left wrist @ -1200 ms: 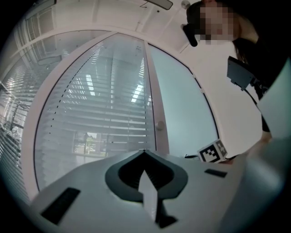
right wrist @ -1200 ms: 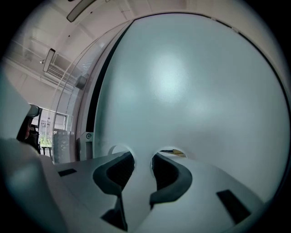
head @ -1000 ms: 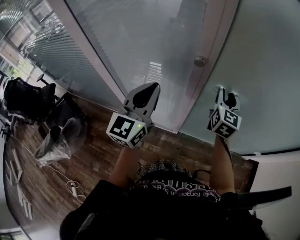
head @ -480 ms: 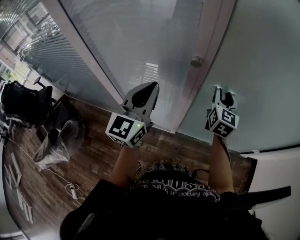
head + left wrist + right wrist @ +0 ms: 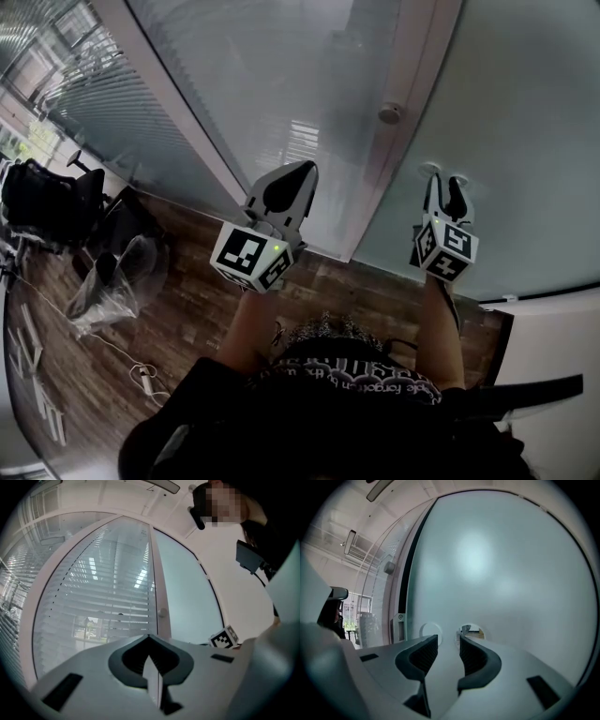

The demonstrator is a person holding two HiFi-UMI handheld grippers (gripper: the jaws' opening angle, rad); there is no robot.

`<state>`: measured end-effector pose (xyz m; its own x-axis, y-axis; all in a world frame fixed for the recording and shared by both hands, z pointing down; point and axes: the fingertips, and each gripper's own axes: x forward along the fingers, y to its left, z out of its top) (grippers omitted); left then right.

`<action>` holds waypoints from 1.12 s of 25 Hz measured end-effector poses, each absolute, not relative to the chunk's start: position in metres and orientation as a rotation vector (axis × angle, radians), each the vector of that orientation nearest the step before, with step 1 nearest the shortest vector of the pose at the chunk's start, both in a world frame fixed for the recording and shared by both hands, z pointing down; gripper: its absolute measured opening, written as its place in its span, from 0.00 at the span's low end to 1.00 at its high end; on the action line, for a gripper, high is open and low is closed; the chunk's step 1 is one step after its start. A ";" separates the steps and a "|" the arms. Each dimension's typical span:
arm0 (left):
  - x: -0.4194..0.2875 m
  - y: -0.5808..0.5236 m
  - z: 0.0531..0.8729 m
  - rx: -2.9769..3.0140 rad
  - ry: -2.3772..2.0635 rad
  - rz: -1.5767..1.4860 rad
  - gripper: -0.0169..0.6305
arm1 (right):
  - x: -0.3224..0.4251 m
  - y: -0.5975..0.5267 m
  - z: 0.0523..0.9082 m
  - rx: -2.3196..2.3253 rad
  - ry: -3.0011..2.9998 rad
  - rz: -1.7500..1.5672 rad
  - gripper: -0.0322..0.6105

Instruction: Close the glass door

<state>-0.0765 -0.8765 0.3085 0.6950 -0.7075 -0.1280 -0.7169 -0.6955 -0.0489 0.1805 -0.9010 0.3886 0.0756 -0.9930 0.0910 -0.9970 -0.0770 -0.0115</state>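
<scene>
Frosted glass door (image 5: 487,550) ahead | right gripper (image 5: 447,639) jaws apart, just widened, empty | left gripper (image 5: 149,638) jaws together

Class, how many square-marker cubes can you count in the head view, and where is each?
2. One marker cube sits centre-left, over the wooden floor; the other is at right, in front of the frosted glass door. None appears hidden.
</scene>
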 end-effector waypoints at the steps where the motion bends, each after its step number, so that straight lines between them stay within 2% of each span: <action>1: -0.075 -0.875 0.309 -2.803 1.178 0.148 0.03 | 0.180 -0.896 0.391 2.256 -2.108 0.133 0.25; 8: -0.069 -0.861 0.307 -2.796 1.164 0.142 0.03 | 0.161 -0.861 0.370 2.173 -2.241 0.029 0.23; 11: -0.067 -0.854 0.304 -2.790 1.166 0.146 0.03 | 0.146 -0.849 0.349 2.112 -2.285 -0.035 0.07; 12: -0.065 -0.851 0.303 -2.788 1.165 0.146 0.03 | 0.142 -0.845 0.345 2.091 -2.301 -0.050 0.06; 28: -0.057 -0.832 0.316 -2.794 1.249 0.103 0.03 | 0.128 -0.805 0.314 2.027 -2.436 -0.190 0.05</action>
<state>-0.0566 -0.8322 0.3165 0.6656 -0.7404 -0.0937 -0.7458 -0.6647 -0.0451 0.1285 -0.8054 0.3142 -0.1840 -0.9777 -0.1017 -0.9816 0.1774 0.0704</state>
